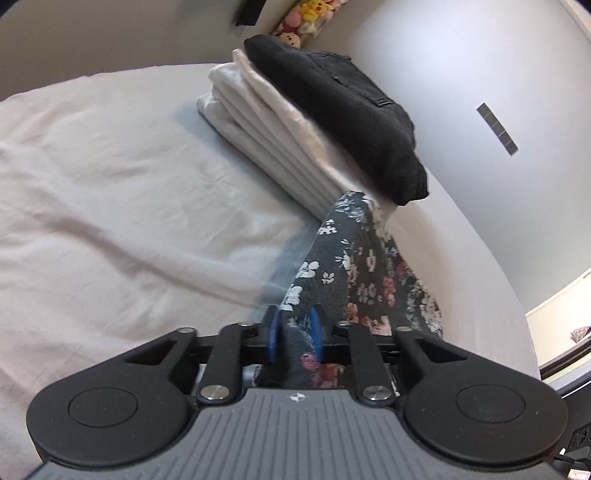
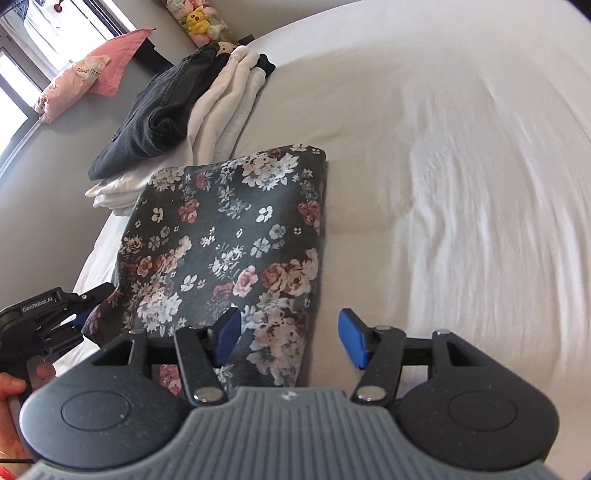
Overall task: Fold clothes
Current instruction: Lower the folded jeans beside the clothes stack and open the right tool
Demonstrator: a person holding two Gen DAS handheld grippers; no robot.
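Lying on the bed sheet (image 2: 443, 147), the floral garment (image 2: 225, 236) is folded into a rough rectangle, its long axis running from the near edge of the bed toward the far stack of clothes. Its near left corner is lifted and pinched in the left gripper (image 1: 294, 334), whose blue pads (image 1: 271, 332) press on the cloth from both sides; from that wrist view the fabric rises away from the jaws toward the stack. The right gripper (image 2: 290, 338) hovers over the garment's near right edge with its jaws spread wide: the left pad (image 2: 225, 338) sits above the floral cloth, the right pad (image 2: 352, 339) over bare sheet, and neither presses on anything.

Just beyond the garment's far left corner stands the stack of folded clothes (image 2: 221, 110): pale folded pieces (image 1: 266, 136) below and a dark garment (image 1: 343, 118) on top. The floral garment's far corner reaches the foot of that stack. To the right the sheet is wrinkled. Far off, a pink pillow (image 2: 92, 74) lies on the grey floor, and some plush toys (image 2: 197, 18) are bunched by the wall. A person's hand (image 2: 11, 387) shows at the left gripper's handle.
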